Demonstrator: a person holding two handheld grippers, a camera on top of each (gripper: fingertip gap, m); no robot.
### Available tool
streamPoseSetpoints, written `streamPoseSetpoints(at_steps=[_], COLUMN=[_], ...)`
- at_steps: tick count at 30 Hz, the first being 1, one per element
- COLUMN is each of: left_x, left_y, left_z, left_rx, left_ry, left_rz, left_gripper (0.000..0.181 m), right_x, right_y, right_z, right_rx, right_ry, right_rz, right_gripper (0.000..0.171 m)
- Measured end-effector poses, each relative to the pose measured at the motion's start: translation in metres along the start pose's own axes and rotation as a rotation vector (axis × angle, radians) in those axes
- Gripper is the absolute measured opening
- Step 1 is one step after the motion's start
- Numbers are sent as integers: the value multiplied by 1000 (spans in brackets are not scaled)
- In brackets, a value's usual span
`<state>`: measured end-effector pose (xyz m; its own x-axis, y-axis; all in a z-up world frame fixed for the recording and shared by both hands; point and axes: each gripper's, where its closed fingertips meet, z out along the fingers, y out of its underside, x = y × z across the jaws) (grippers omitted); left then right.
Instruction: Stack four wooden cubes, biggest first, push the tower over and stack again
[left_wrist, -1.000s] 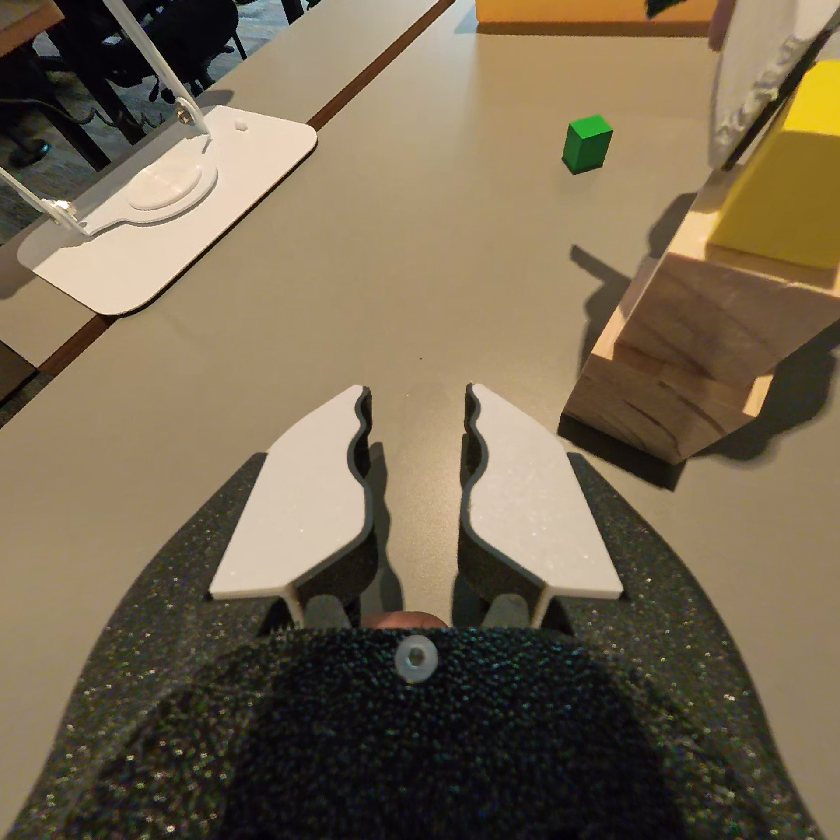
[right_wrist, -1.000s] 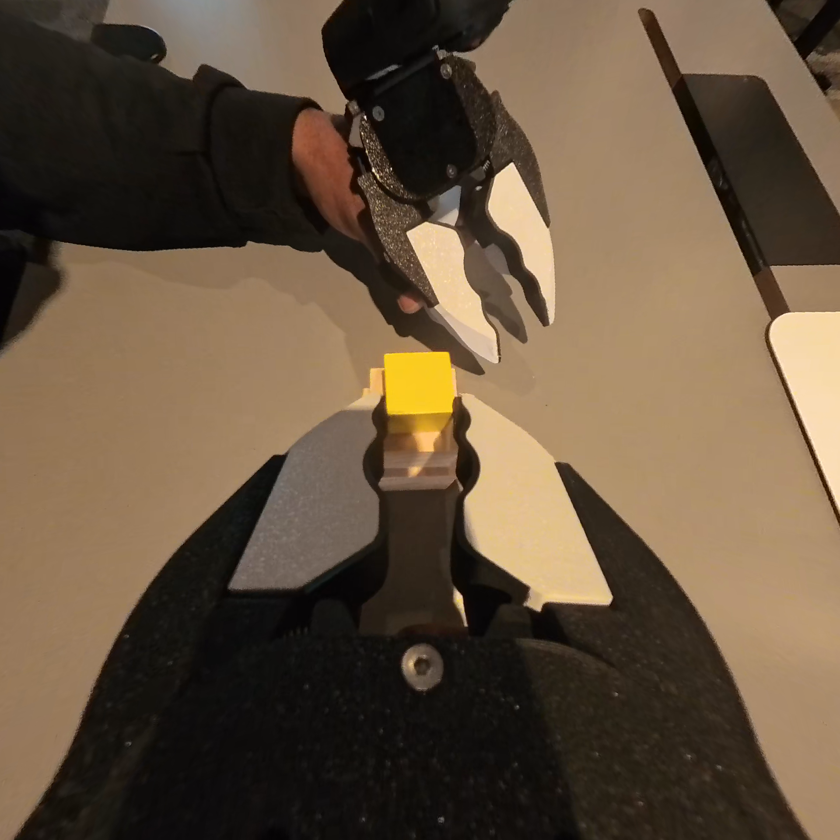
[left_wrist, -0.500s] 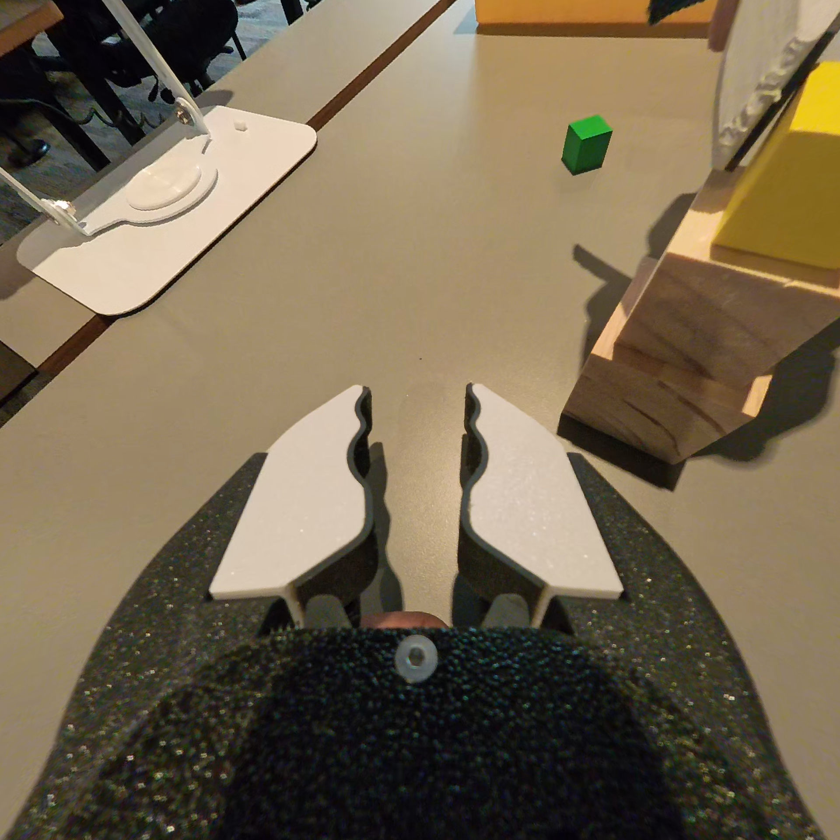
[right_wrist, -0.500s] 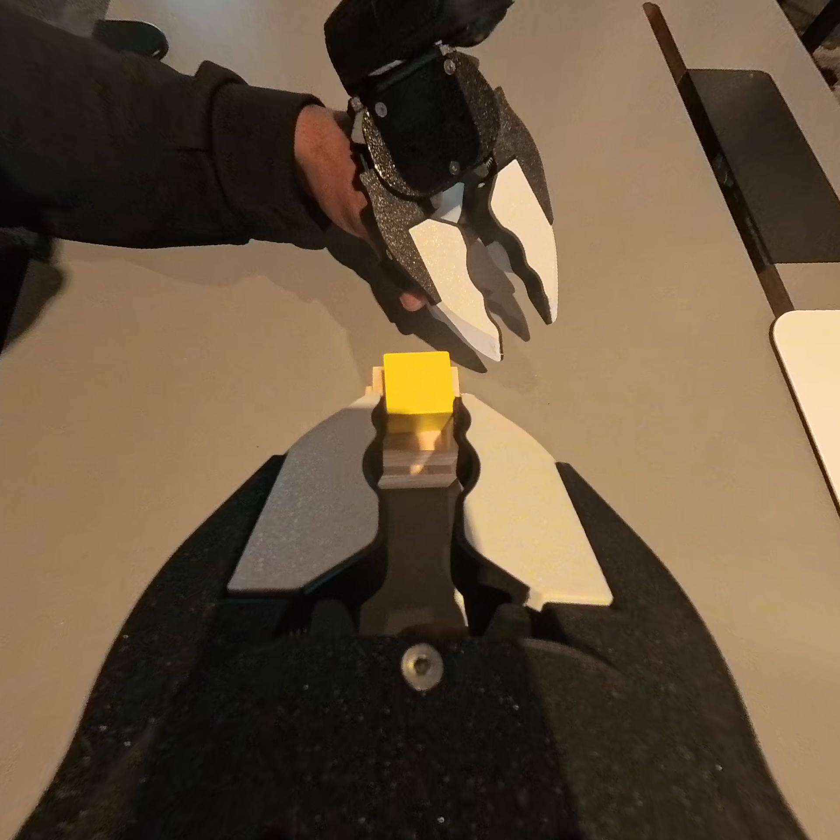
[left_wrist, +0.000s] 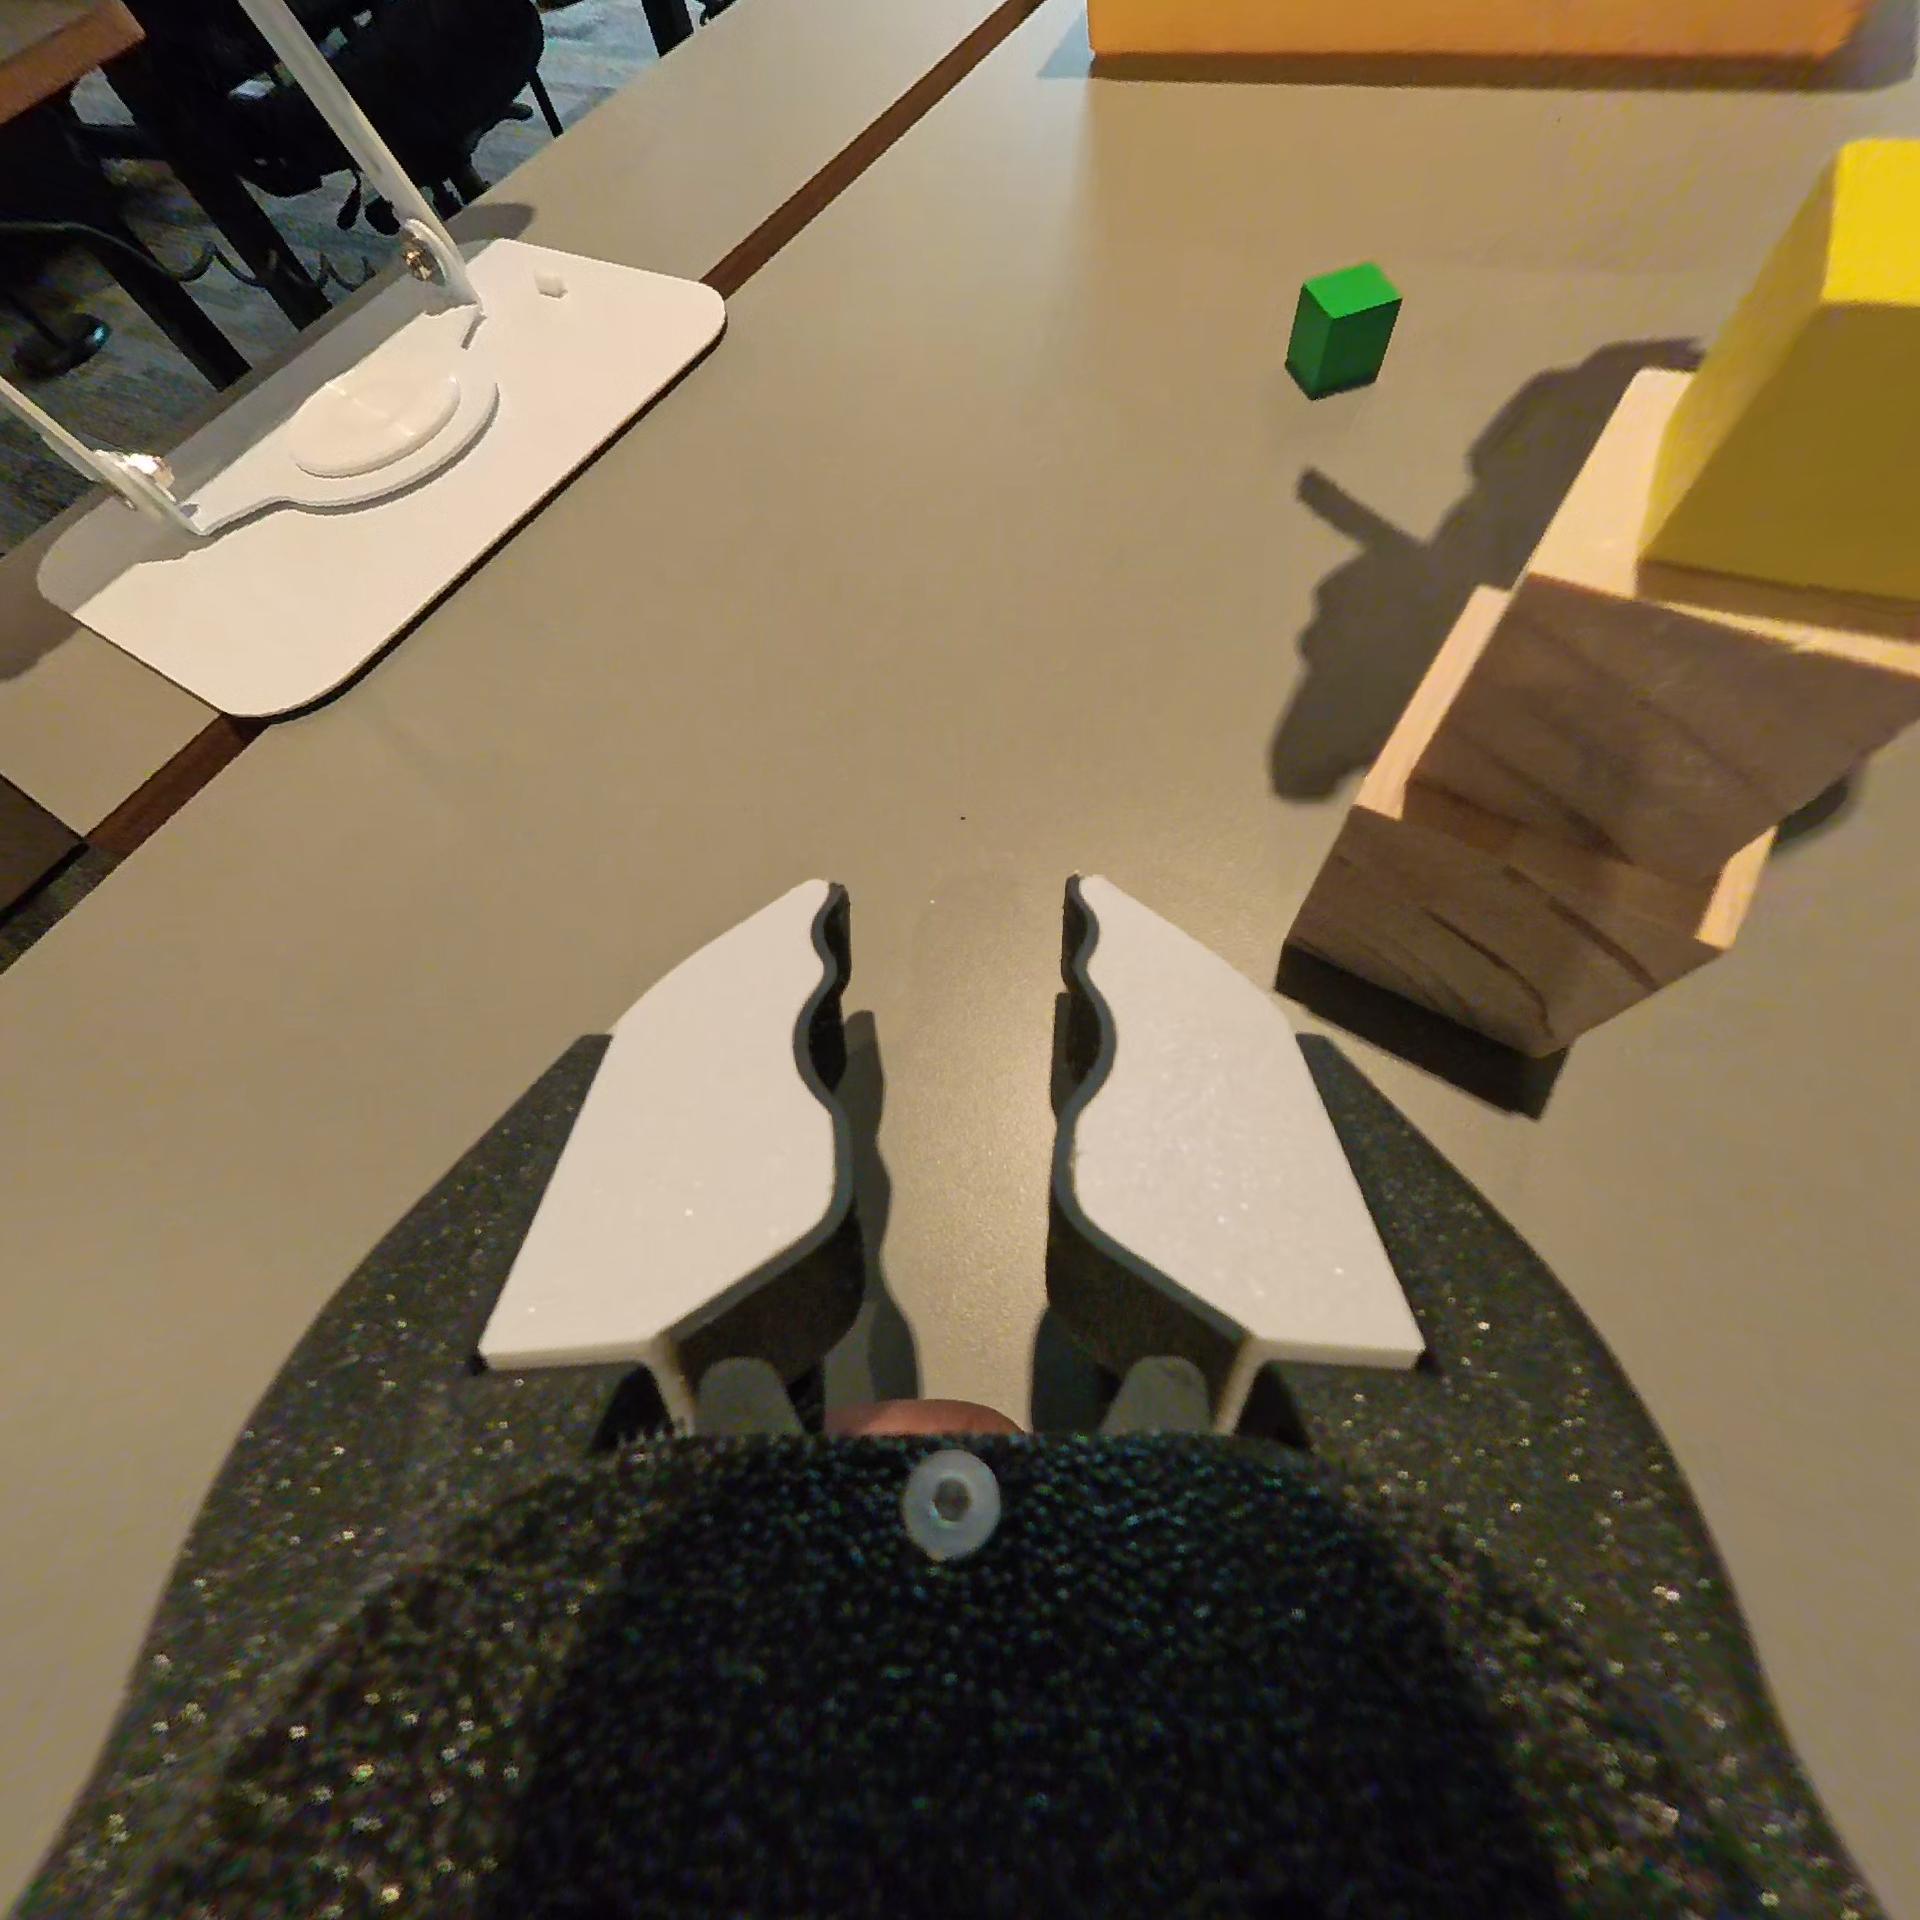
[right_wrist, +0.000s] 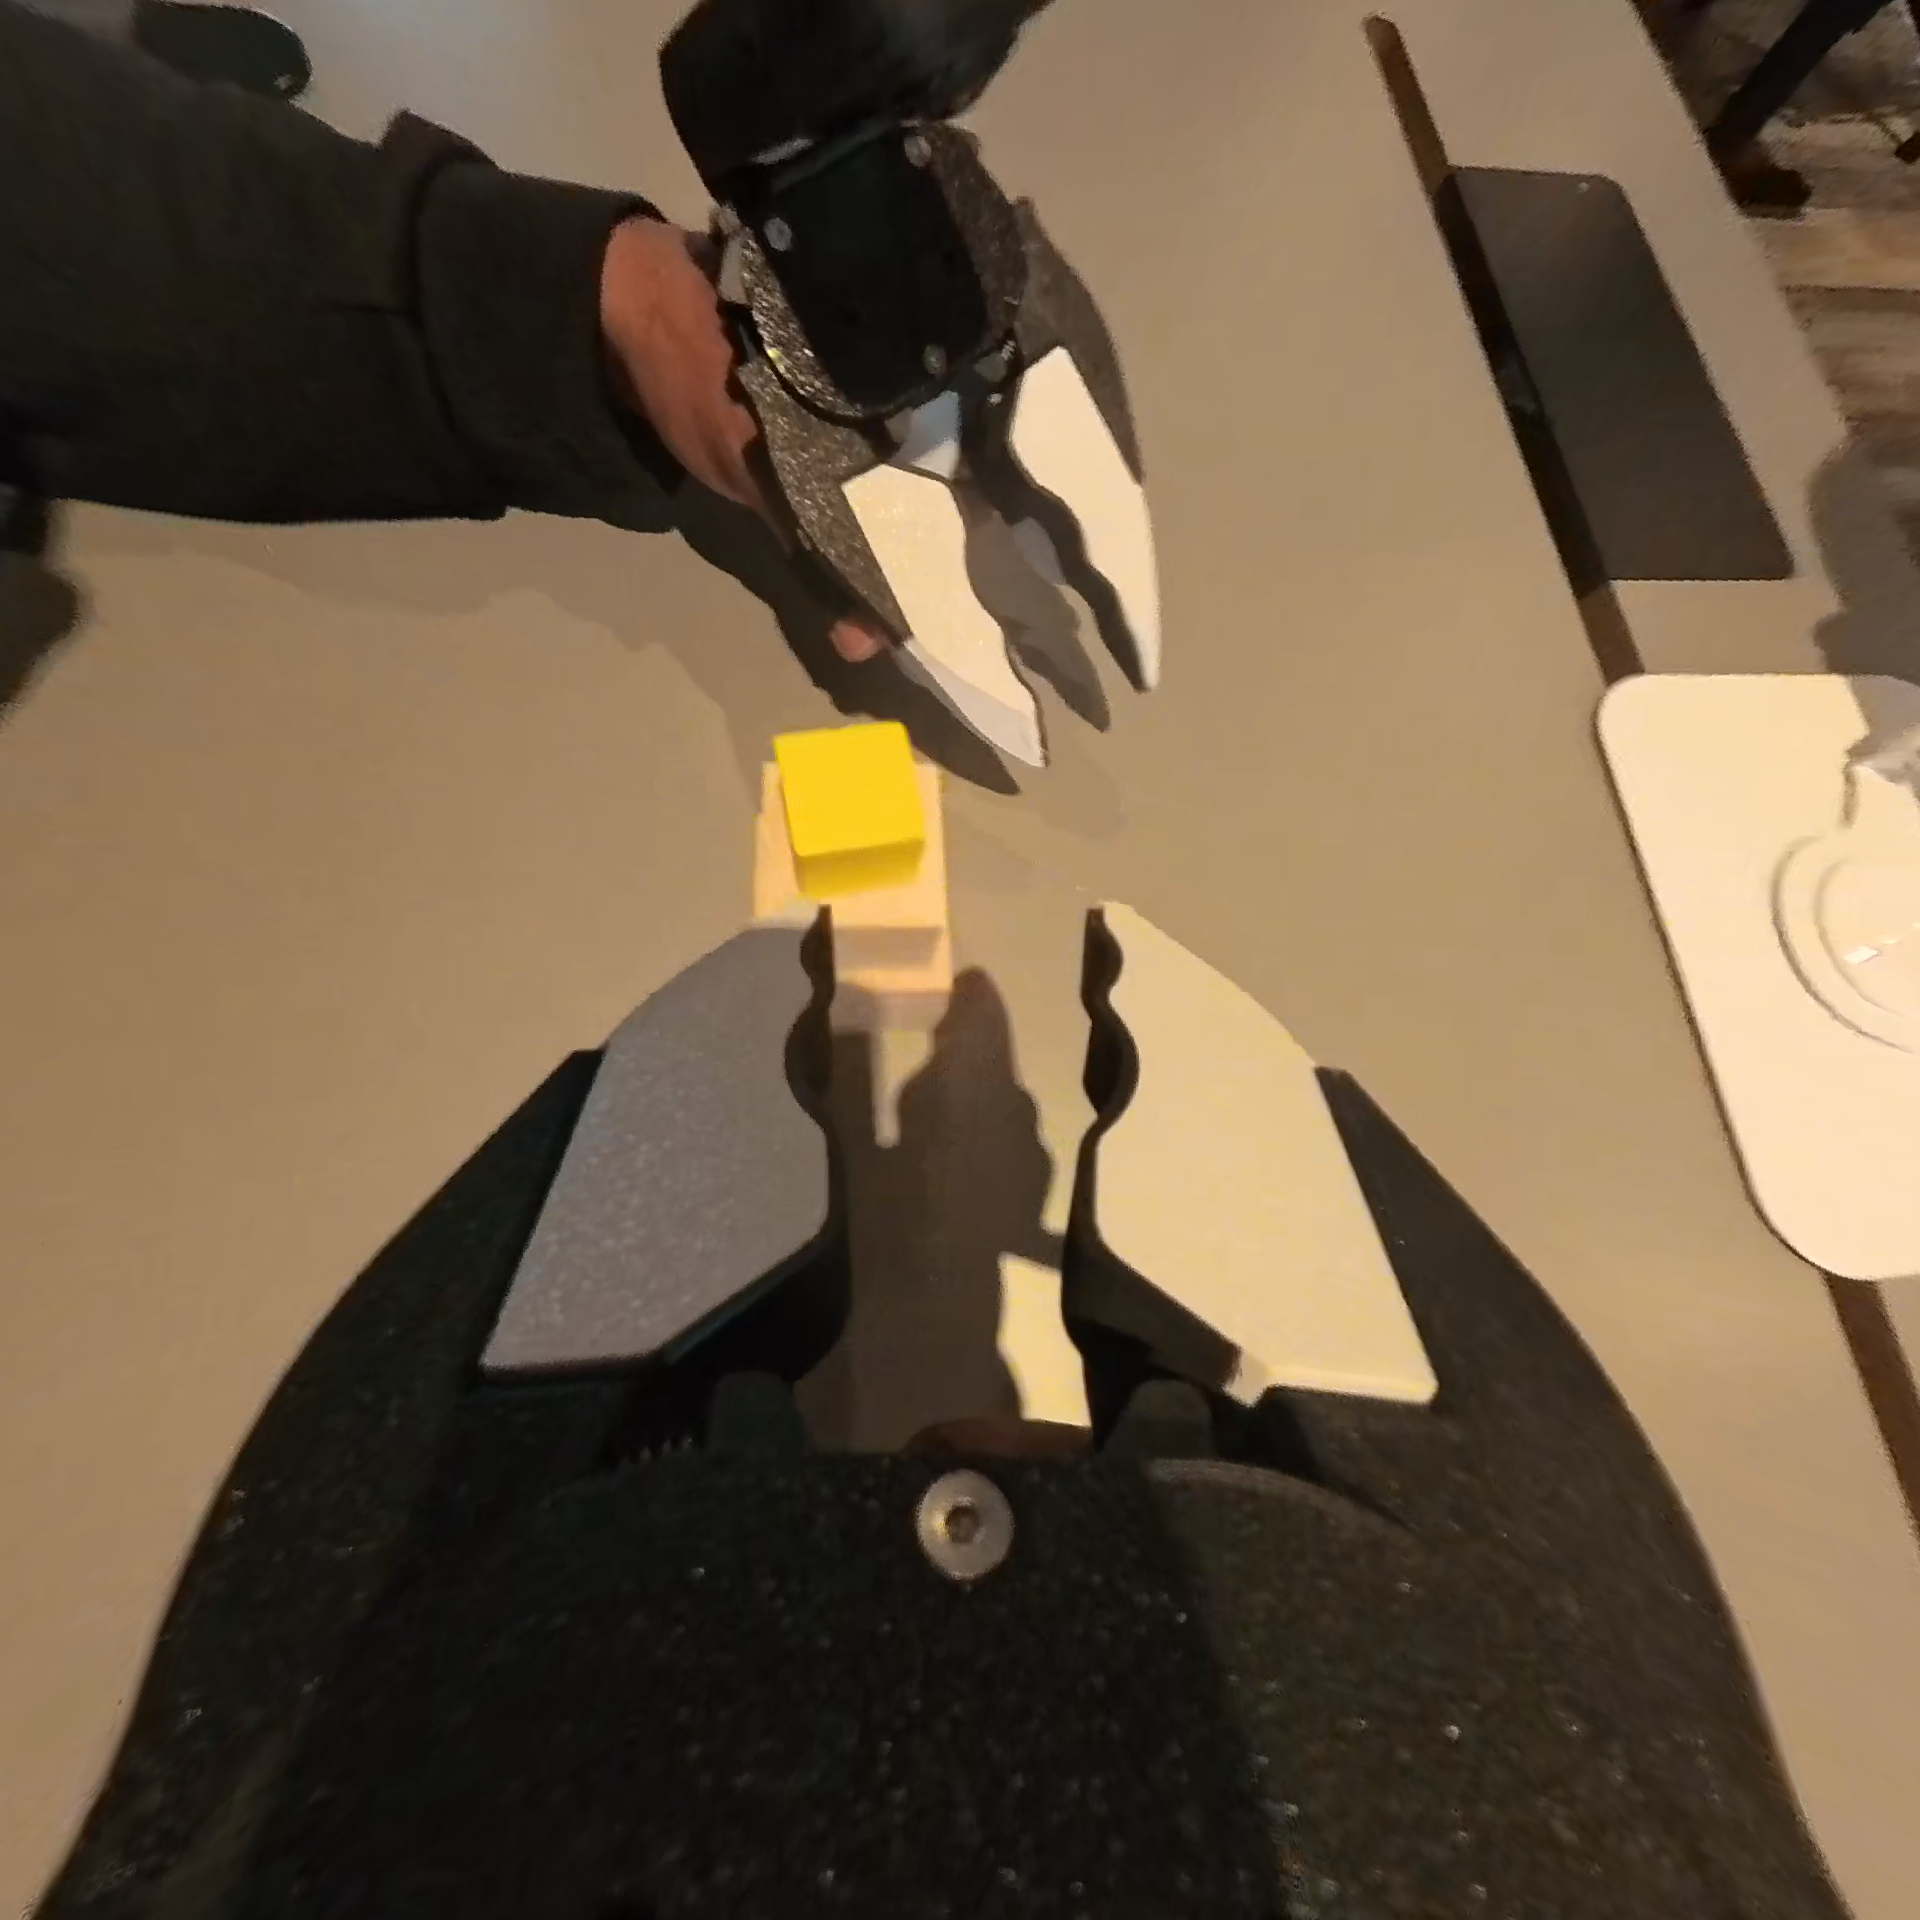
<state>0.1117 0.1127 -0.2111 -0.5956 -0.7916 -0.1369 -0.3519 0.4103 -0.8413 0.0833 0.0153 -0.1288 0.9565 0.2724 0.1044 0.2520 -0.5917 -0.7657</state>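
A tower stands on the grey table: a big wooden cube (left_wrist: 1496, 935) at the bottom, a smaller wooden cube (left_wrist: 1662, 707) on it, and a yellow cube (left_wrist: 1808, 416) on top. In the right wrist view the yellow cube (right_wrist: 847, 805) sits on the wooden cubes (right_wrist: 894, 940), just beyond and left of my open, empty right gripper (right_wrist: 956, 914). A small green cube (left_wrist: 1342, 330) lies alone farther off. My left gripper (left_wrist: 956, 904) is open and empty, low over the table left of the tower. It also shows in the right wrist view (right_wrist: 1086, 717).
A white base plate (left_wrist: 384, 468) with thin white legs lies at the left table edge; it shows at the right in the right wrist view (right_wrist: 1766, 935). An orange box (left_wrist: 1455, 26) stands at the far edge. A dark plate (right_wrist: 1600, 364) lies on the neighbouring table. About 15 centimetres separates my left fingertips from my right. The small green cube (left_wrist: 1342, 330) lies around 15 centimetres away from my right fingertips.
My right gripper has opened, let go of the yellow cube on the stack, and drawn back and to the right. The left gripper has not moved.
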Motion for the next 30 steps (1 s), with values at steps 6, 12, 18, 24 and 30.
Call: streamPoseSetpoints(at_steps=[6, 12, 18, 24, 30], left_x=[0, 0, -1, 0, 2], left_y=[0, 0, -1, 0, 2], left_z=[0, 0, -1, 0, 2], left_rx=[-3, -2, 6, -2, -23], left_ry=[1, 5, 12, 11, 0], left_rz=[-1, -7, -21, -9, 17], left_gripper=[39, 39, 39, 39, 39], right_x=[62, 79, 85, 79, 73], right_y=[47, 118, 144, 153, 161], right_z=[-41, -37, -30, -39, -38], right_rx=[-72, -247, -272, -173, -150], right_ry=[130, 100, 211, 359, 448], right_rz=[147, 306, 390, 417, 404], right_gripper=[42, 43, 42, 41, 42])
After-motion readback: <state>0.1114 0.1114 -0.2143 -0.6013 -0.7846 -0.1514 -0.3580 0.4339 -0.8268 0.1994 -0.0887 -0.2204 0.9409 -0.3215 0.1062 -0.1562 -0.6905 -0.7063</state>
